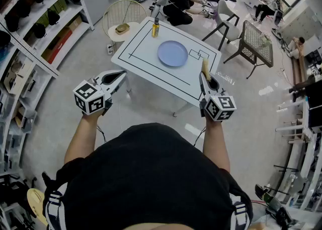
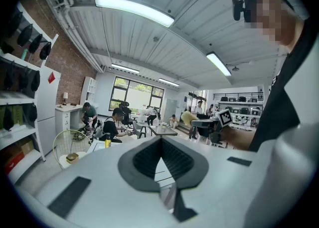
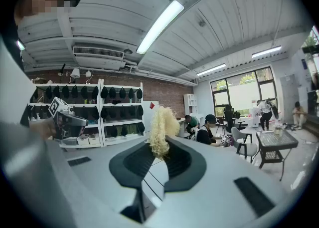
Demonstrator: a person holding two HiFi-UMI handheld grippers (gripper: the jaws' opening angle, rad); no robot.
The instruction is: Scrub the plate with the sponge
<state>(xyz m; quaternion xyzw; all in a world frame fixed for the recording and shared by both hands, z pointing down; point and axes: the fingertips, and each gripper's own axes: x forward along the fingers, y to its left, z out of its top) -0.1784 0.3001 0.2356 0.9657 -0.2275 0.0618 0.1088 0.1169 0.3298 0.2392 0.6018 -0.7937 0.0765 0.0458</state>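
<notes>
1 plate, 1 sponge in R claw; L claw closed.

- bright, even indoor light everywhere, mostly from ceiling tubes plus big windows at the far end
- pale floor has a few glare patches on the right, shadows under the table are soft
- both gripper views are heavy fisheye, black corners, bent lines
- up close the right gripper is blurry, its sponge shows more detail

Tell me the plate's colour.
Pale blue; the plate shows best in the head view.
</notes>
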